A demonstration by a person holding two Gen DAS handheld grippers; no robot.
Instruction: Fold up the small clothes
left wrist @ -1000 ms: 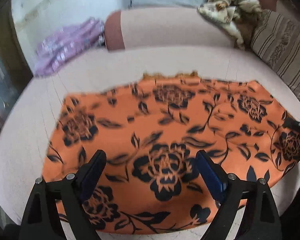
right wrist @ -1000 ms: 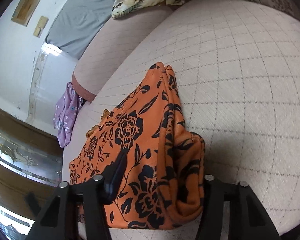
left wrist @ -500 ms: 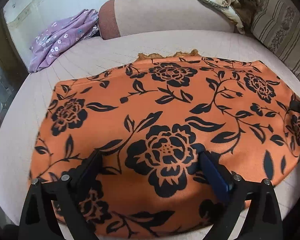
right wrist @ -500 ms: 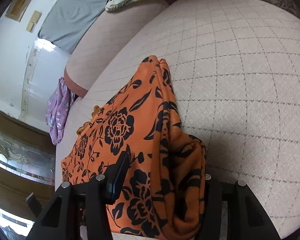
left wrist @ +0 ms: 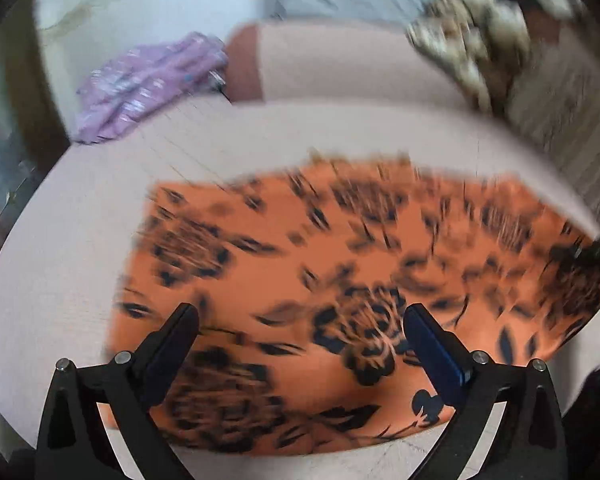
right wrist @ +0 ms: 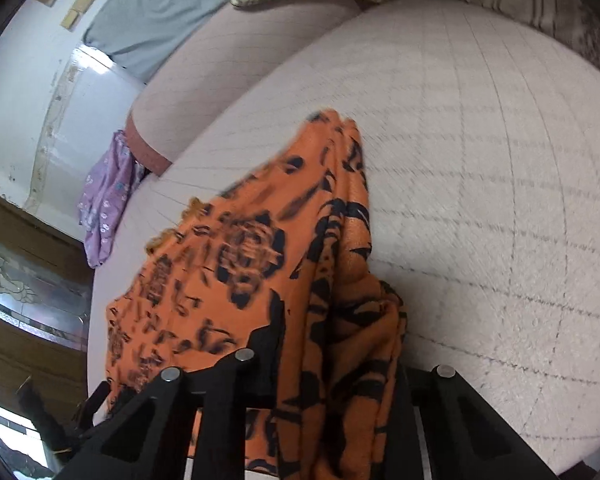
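The left gripper (left wrist: 300, 330) stands wide apart, its jaws having just been opening, with nothing pinched; the orange cloth with black flowers (left wrist: 340, 280) lies flat beneath it. The right gripper (right wrist: 340, 344) has just been closing and now clamps a bunched fold of that cloth. The cloth rests on a pale quilted cushion (right wrist: 480, 200). A lilac spotted garment (right wrist: 104, 204) lies at the cushion's far edge.
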